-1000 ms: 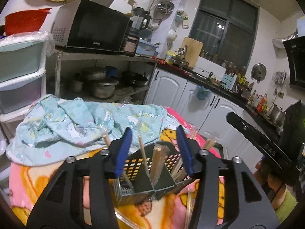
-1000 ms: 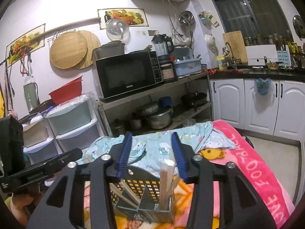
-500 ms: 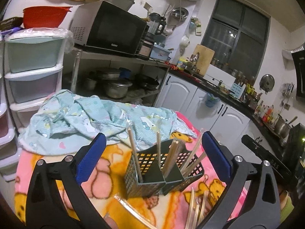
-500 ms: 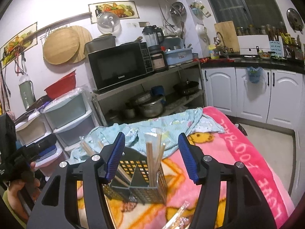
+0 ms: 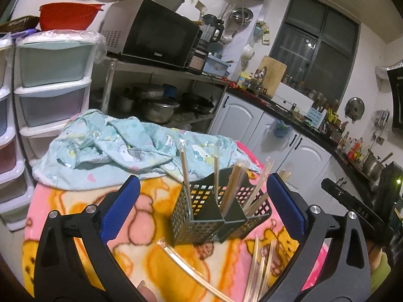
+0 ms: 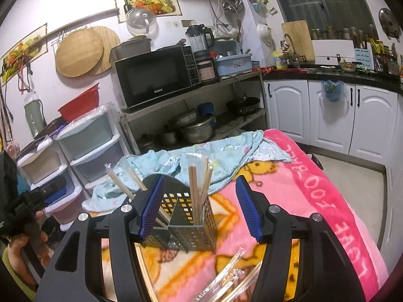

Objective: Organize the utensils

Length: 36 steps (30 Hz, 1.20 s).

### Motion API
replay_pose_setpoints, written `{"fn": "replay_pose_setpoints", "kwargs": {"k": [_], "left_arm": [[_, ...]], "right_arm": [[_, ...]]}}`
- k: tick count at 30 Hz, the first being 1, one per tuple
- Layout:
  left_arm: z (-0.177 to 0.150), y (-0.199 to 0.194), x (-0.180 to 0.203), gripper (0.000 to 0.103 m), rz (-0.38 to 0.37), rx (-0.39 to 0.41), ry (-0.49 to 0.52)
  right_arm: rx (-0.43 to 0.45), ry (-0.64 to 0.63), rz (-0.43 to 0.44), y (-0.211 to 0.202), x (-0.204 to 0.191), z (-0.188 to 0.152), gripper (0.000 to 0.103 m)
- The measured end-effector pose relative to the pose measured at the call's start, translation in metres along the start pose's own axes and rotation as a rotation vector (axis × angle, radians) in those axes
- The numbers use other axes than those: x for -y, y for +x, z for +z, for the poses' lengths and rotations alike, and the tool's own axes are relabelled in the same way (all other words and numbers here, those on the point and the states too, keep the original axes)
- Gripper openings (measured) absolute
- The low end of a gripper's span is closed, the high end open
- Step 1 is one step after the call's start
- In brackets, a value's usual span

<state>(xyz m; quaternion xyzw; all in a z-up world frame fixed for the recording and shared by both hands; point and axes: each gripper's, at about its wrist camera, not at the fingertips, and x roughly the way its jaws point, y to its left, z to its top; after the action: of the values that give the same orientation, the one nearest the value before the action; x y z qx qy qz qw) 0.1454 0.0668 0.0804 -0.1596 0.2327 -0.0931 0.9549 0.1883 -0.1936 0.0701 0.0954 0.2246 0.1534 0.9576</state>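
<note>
- Dark perforated utensil caddy (image 5: 219,214) stands upright ahead of my jaws, split into compartments by solid dividers; seen between my left pads and, in the right view, between my right pads too (image 6: 186,224).
- Wrapped wooden chopsticks (image 5: 233,188) stick up out of the caddy compartments, leaning at different angles; clear sleeves show on the tips.
- More wrapped chopsticks lie loose (image 5: 259,266) on the blanket below and nearer than the caddy, toward my right-side pad in the left view; one long wrapped pair (image 5: 186,266) lies diagonal just below the caddy.
- My left gripper (image 5: 202,206): jaws have just been opening, now spread wide, pads clear of the caddy on both sides, nothing clamped.
- My right gripper (image 6: 199,211): jaws apart, partway spread; caddy sits in the gap beyond the pads, I see no pad pressing on it.
- Surface: pink and yellow cartoon blanket (image 5: 156,249) under everything; crumpled light-blue printed cloth (image 5: 121,151) beyond the caddy.
- Room: kitchen, black microwave (image 6: 156,75) on a metal shelf past the cloth, pots below it, plastic drawers (image 5: 50,80) off left, white cabinets (image 6: 327,115) off right.
- Hand holding the other gripper shows at the left edge of the right view (image 6: 27,244).
</note>
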Motion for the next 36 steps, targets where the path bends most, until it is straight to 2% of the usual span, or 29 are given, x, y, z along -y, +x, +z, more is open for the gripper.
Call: {"fn": "replay_pose_setpoints", "kwargs": {"k": [14,36], "left_arm": [[-0.024,0.000,-0.007,0.092,0.019,-0.059,-0.008],[-0.068,0.018,0.003,0.092,0.030,-0.186,0.040]], "right_arm": [[-0.084,-0.026,-0.001,0.002,0.004,-0.021,0.056],[-0.250,-0.094,0.028,0.023,-0.005,-0.064,0.056]]}}
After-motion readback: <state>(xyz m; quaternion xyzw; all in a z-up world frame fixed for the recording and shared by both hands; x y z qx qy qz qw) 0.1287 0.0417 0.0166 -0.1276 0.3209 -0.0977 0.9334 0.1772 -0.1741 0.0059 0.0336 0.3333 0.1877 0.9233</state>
